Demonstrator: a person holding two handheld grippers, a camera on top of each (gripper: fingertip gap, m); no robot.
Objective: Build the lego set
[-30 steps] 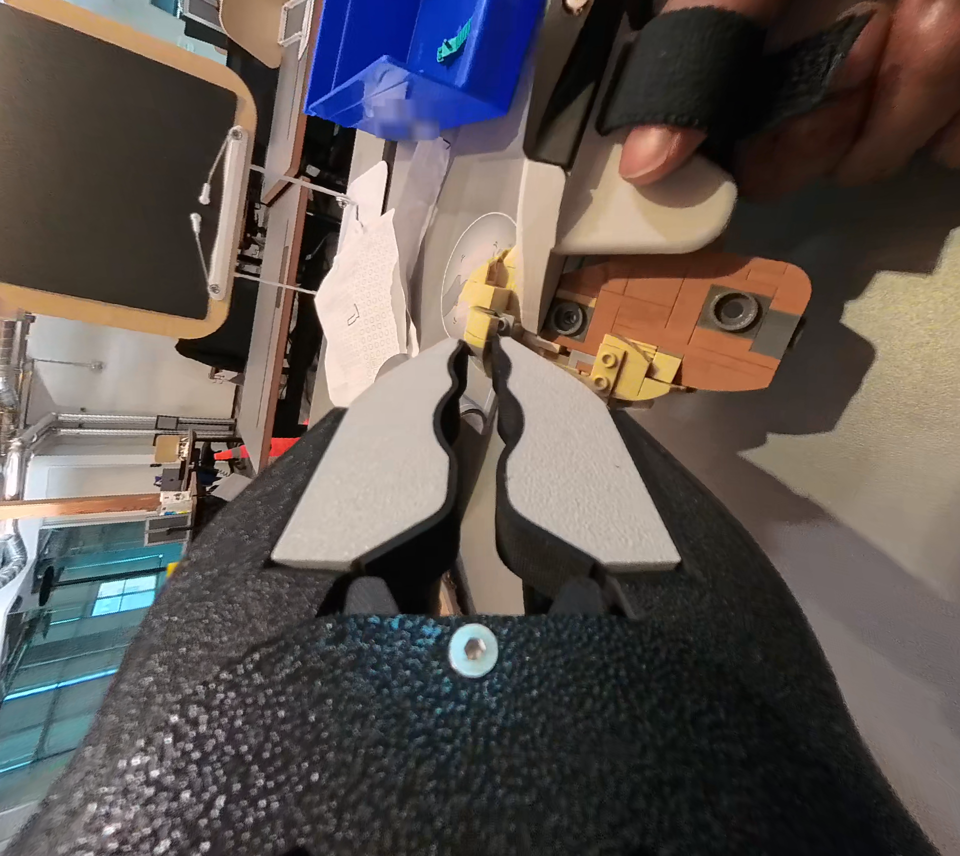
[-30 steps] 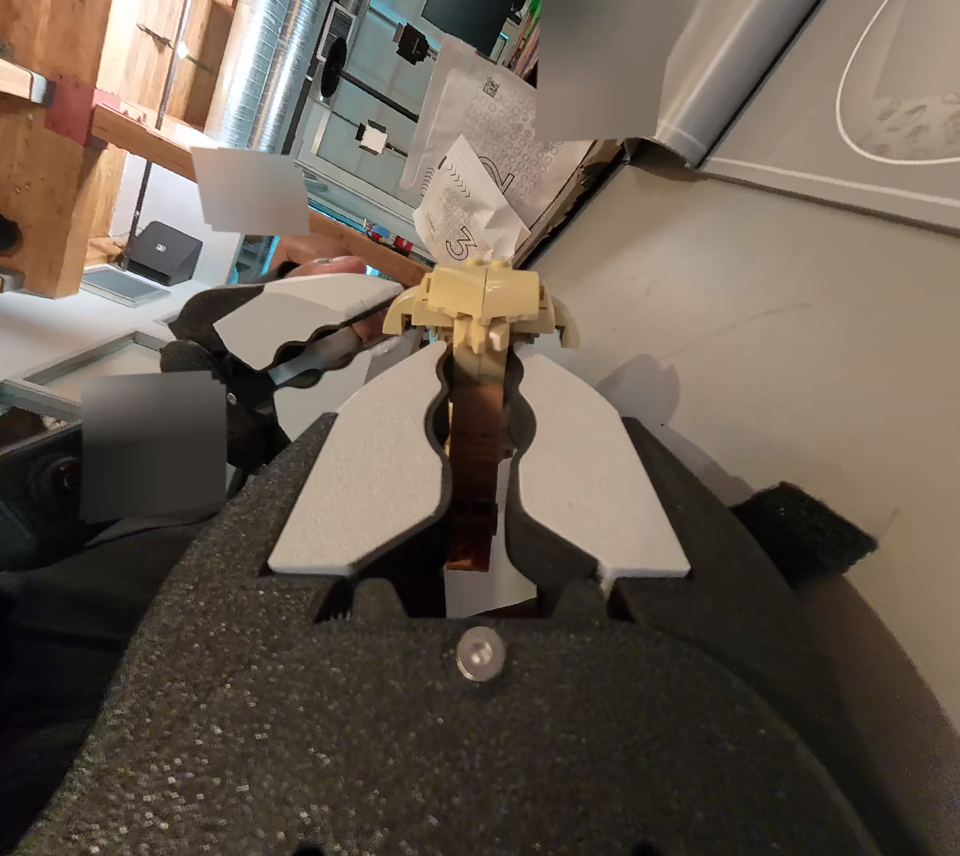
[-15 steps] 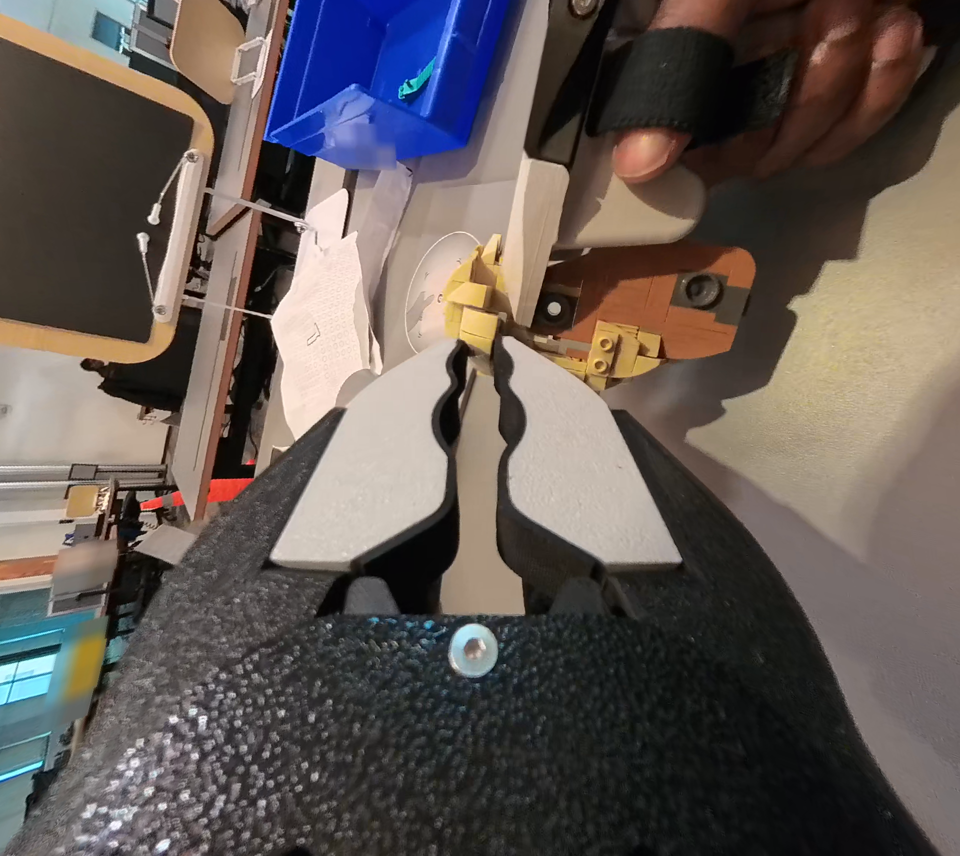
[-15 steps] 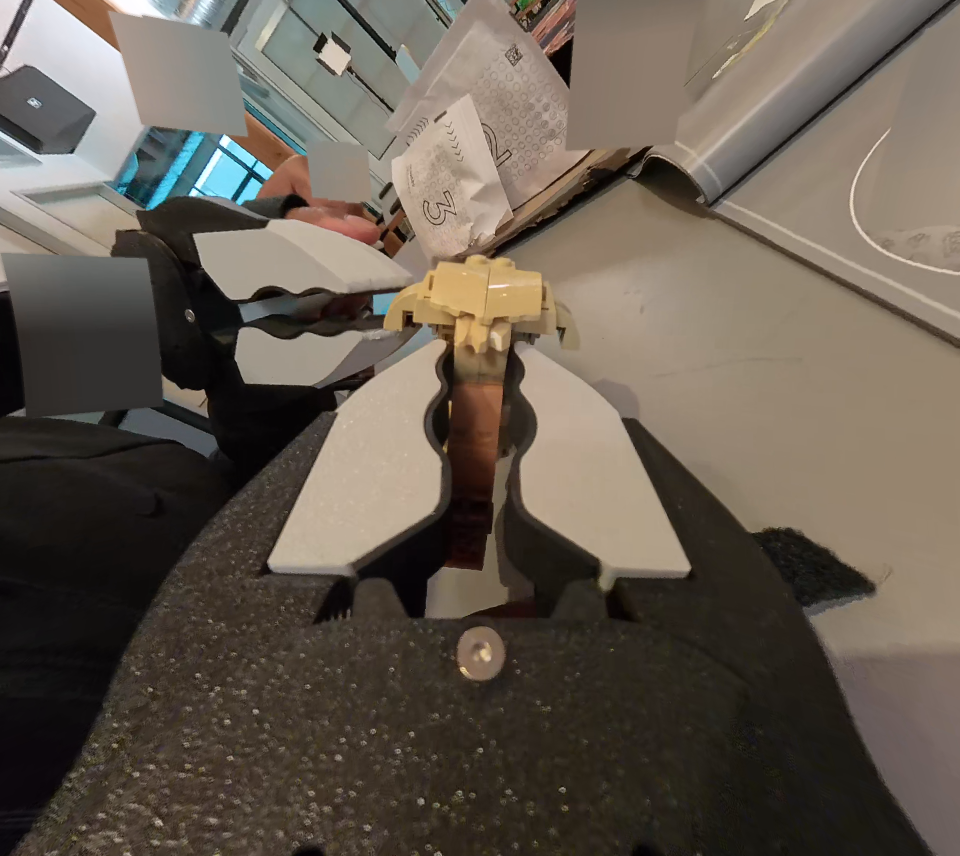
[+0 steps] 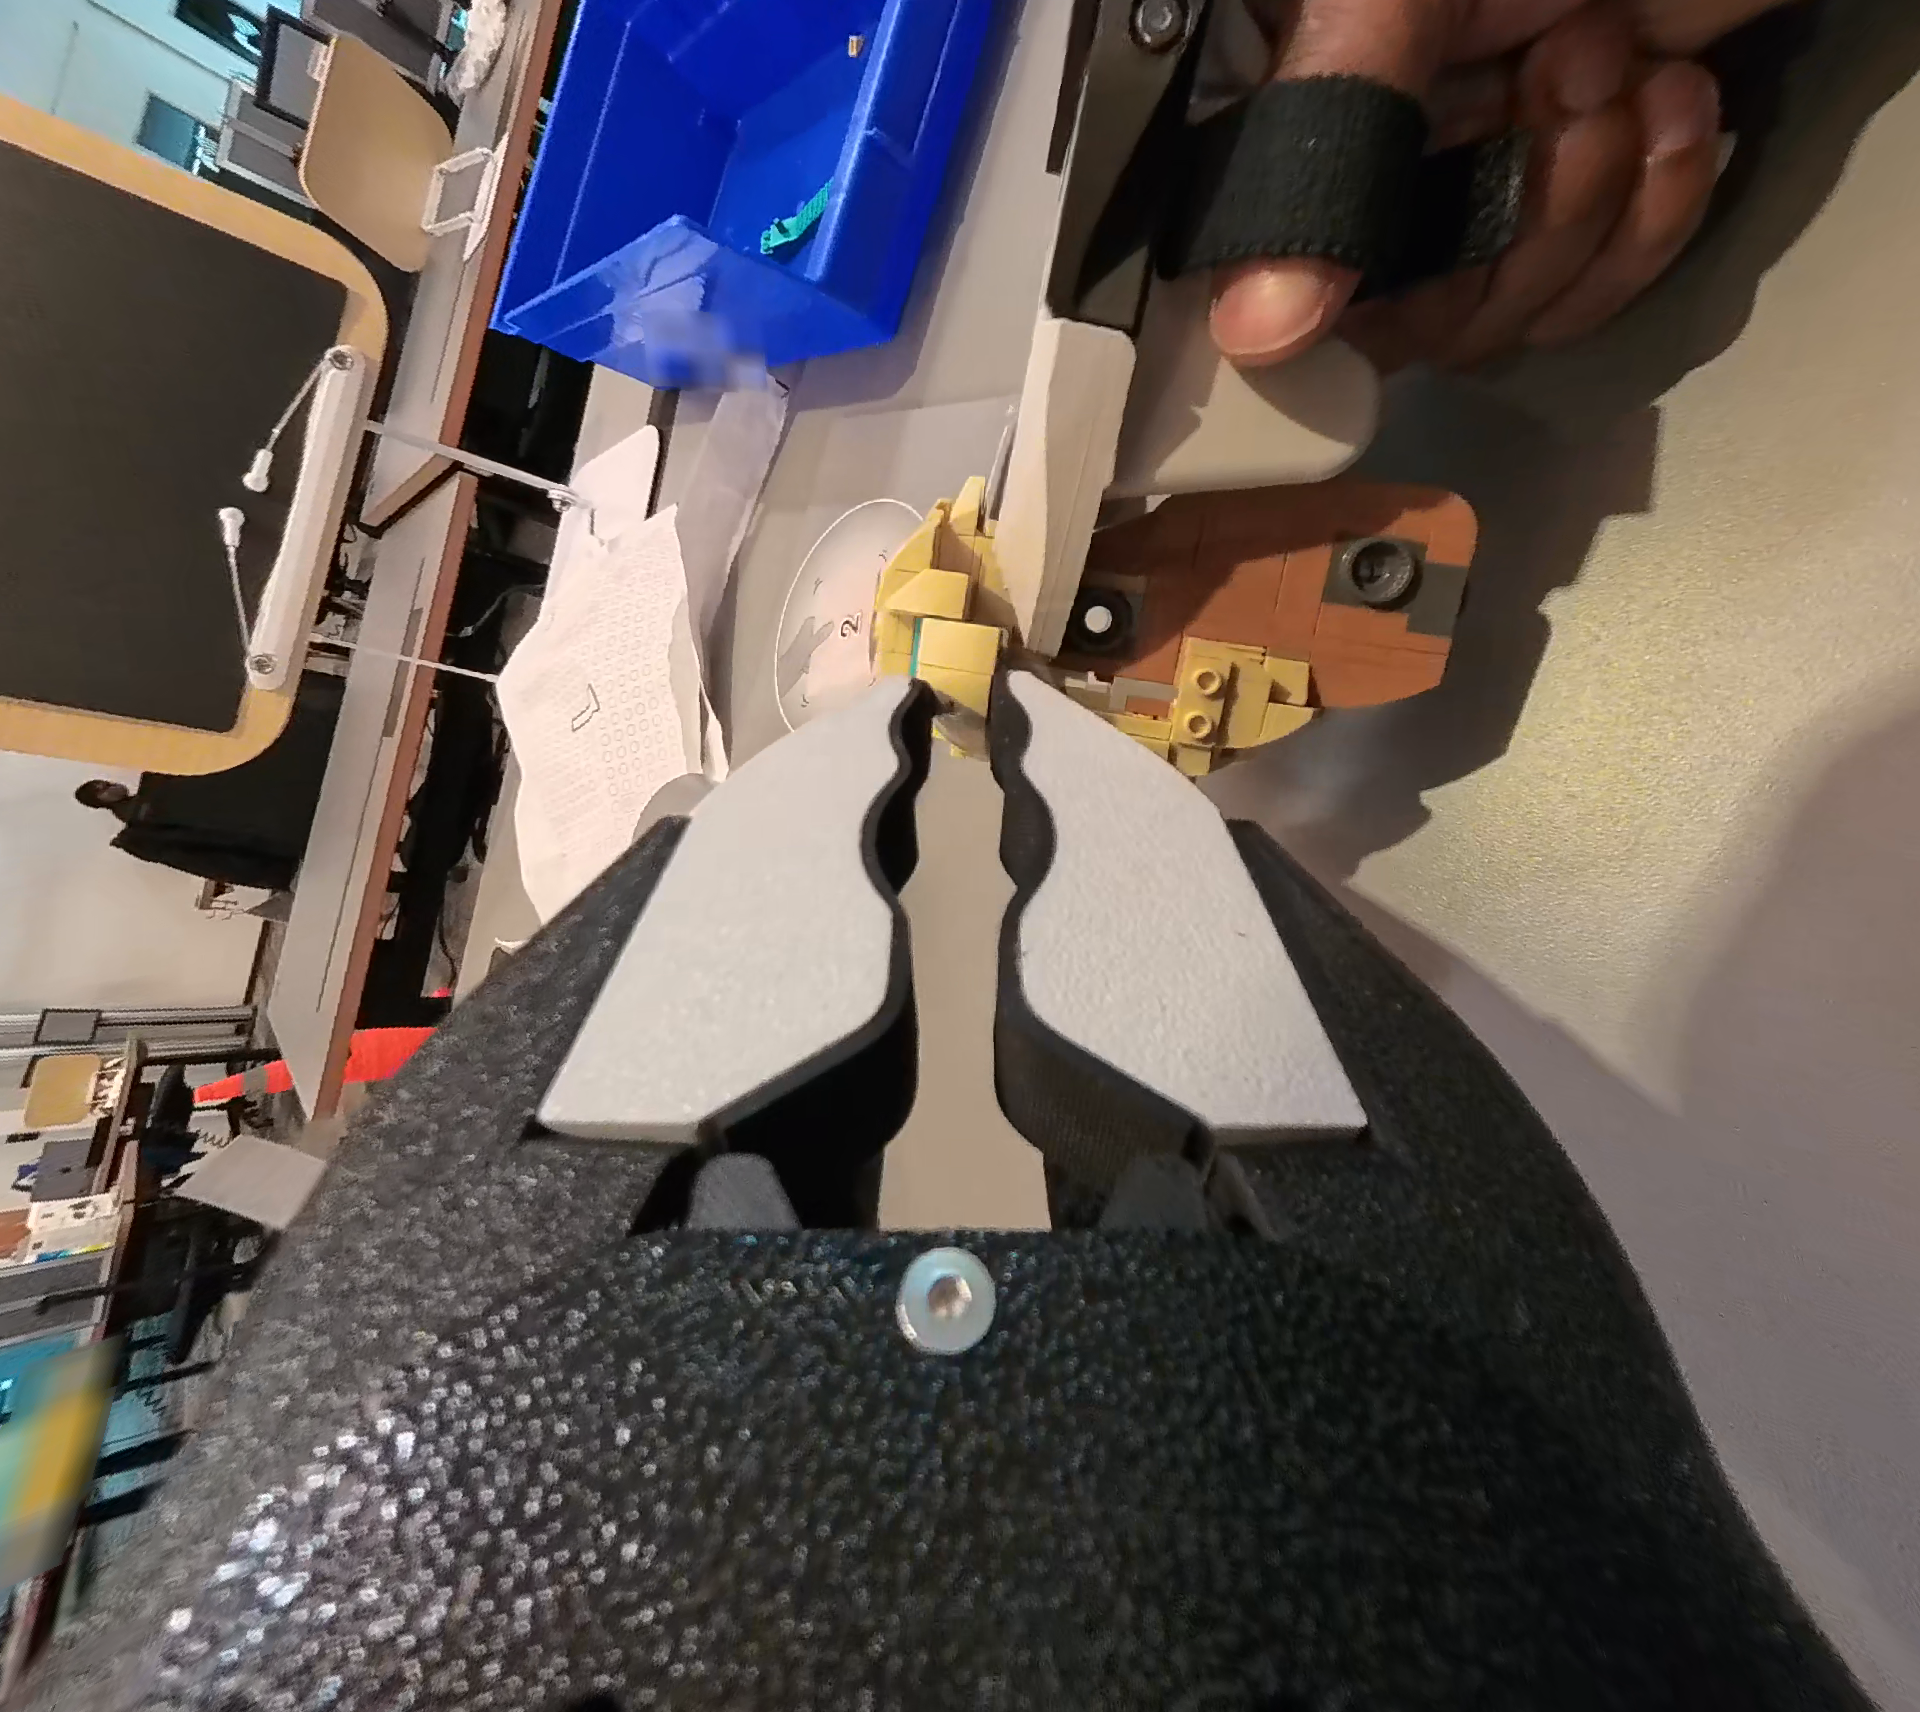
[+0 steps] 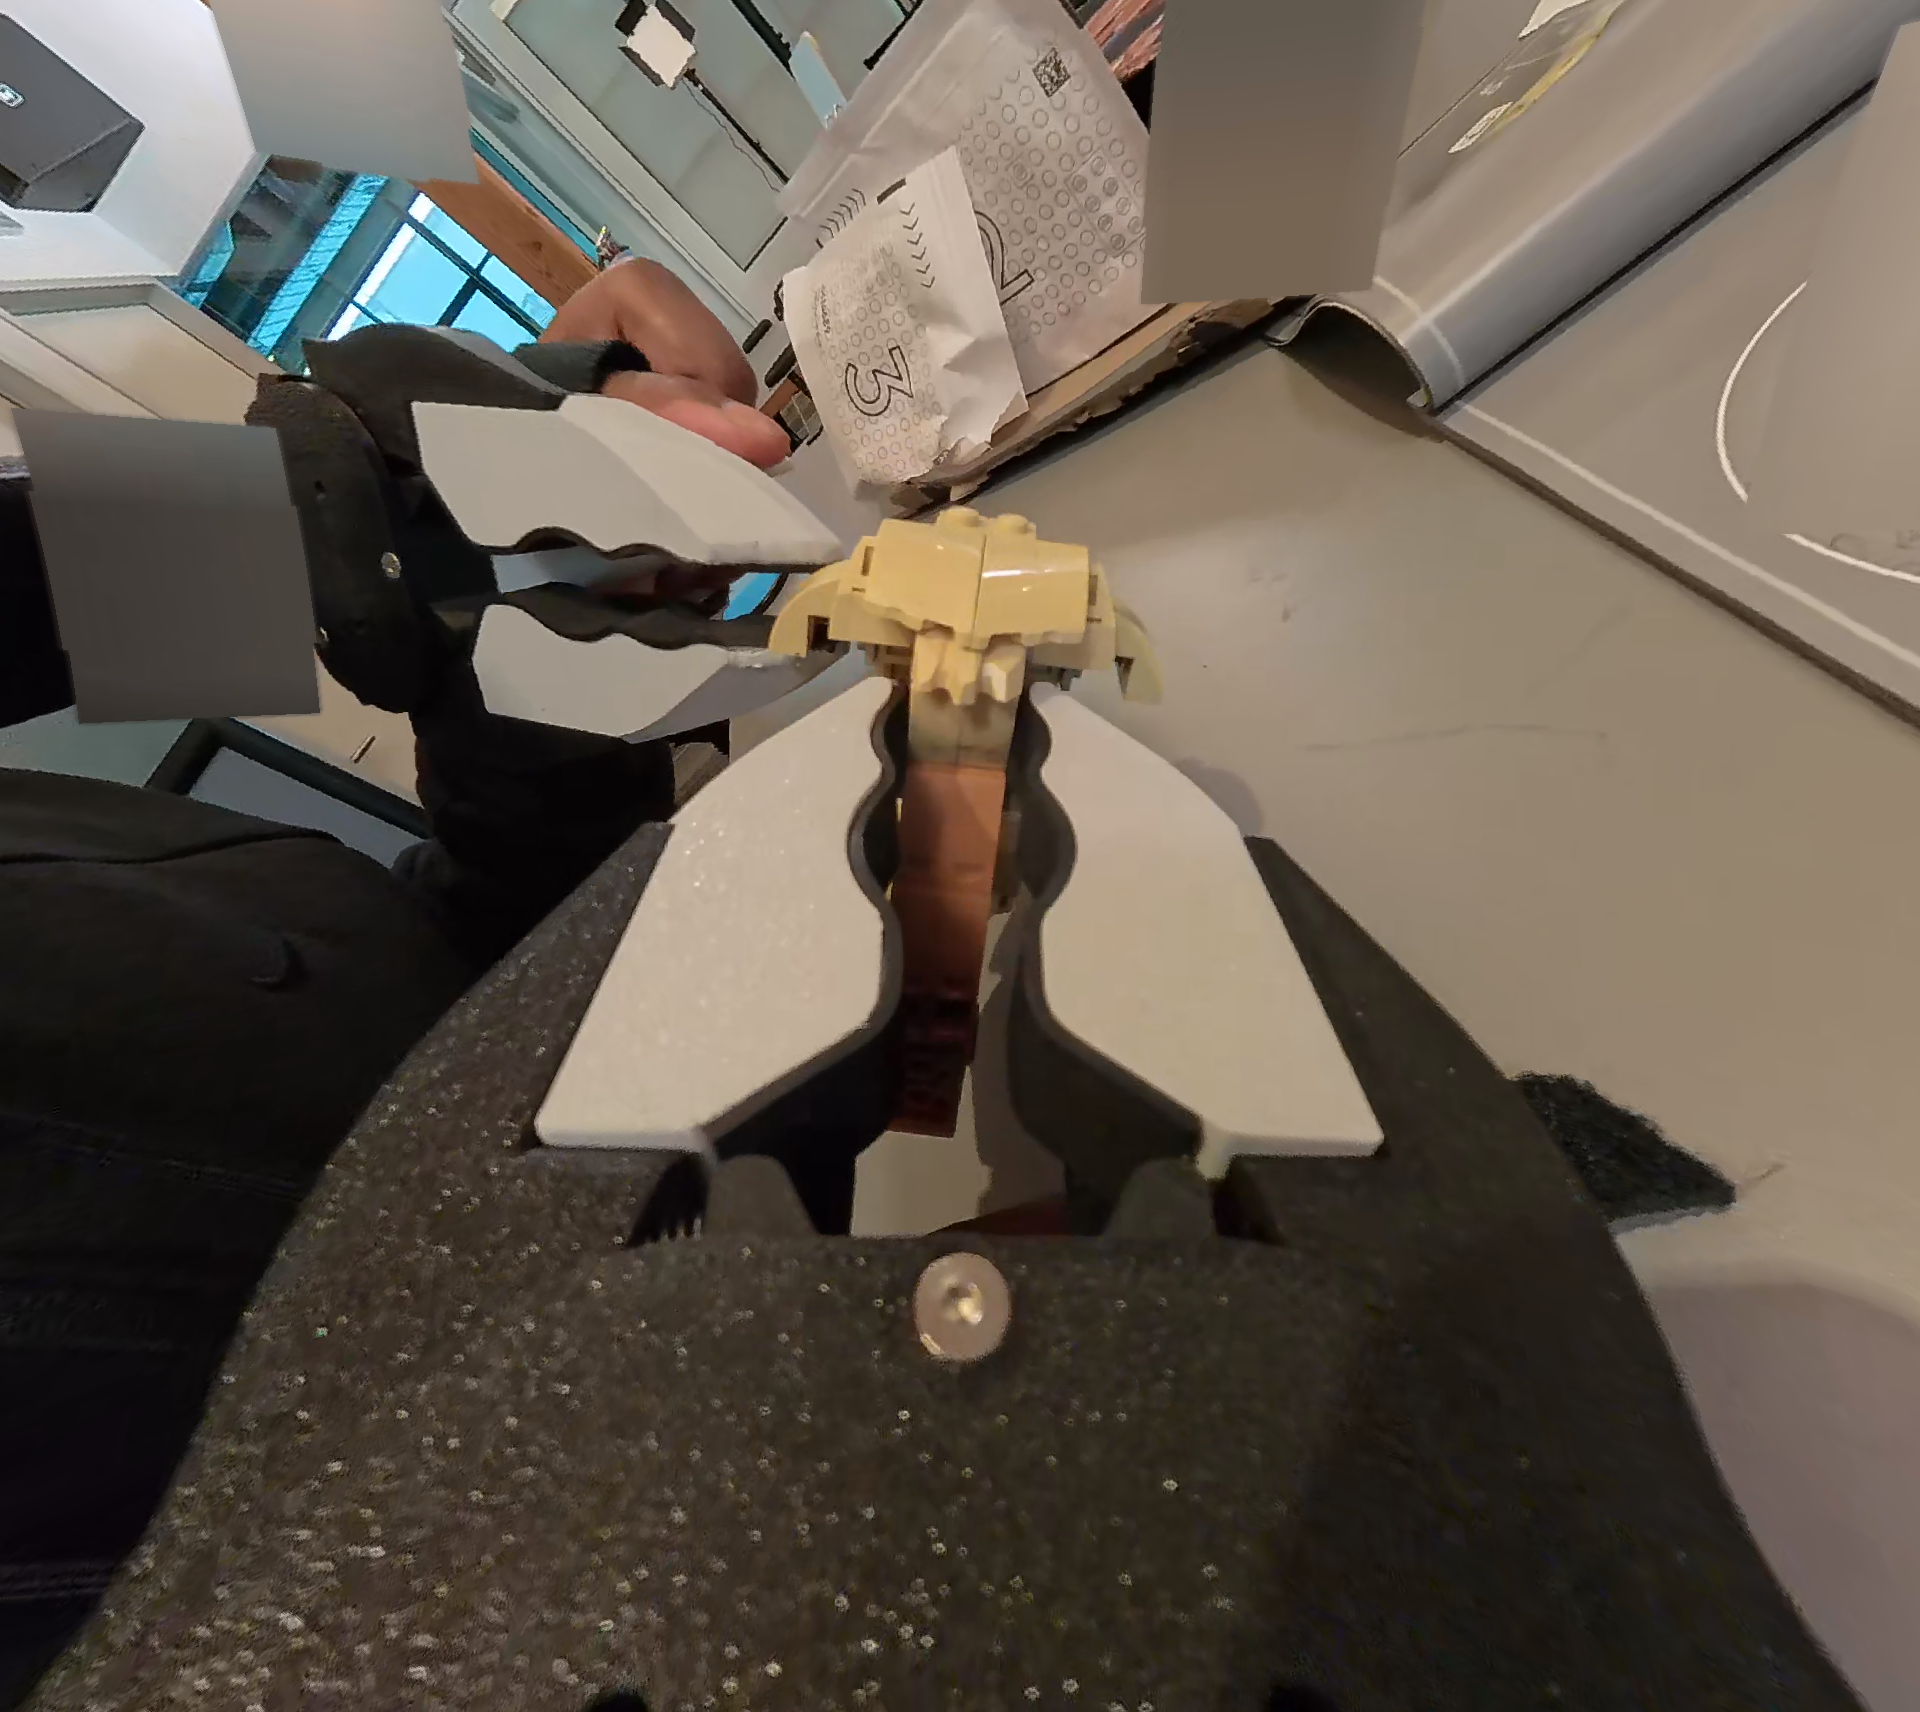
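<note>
Right gripper (image 6: 961, 727) fingers clamped on brown-and-tan brick model (image 6: 977, 592), held above grey worktop (image 6: 1403, 727). Left gripper (image 5: 956, 706) at model's 9 o'clock, fingers pinching tan end. Guess: squeeze straight, keep model steady, no twisting.

My right gripper (image 6: 961, 717) clamps a brown-and-tan brick model (image 6: 971, 602) by its brown stem, left gripper (image 6: 774, 597) tips nearly closed at the tan cap's edge, white numbered bags (image 6: 935, 312) behind on grey table (image 6: 1403, 727).
</note>
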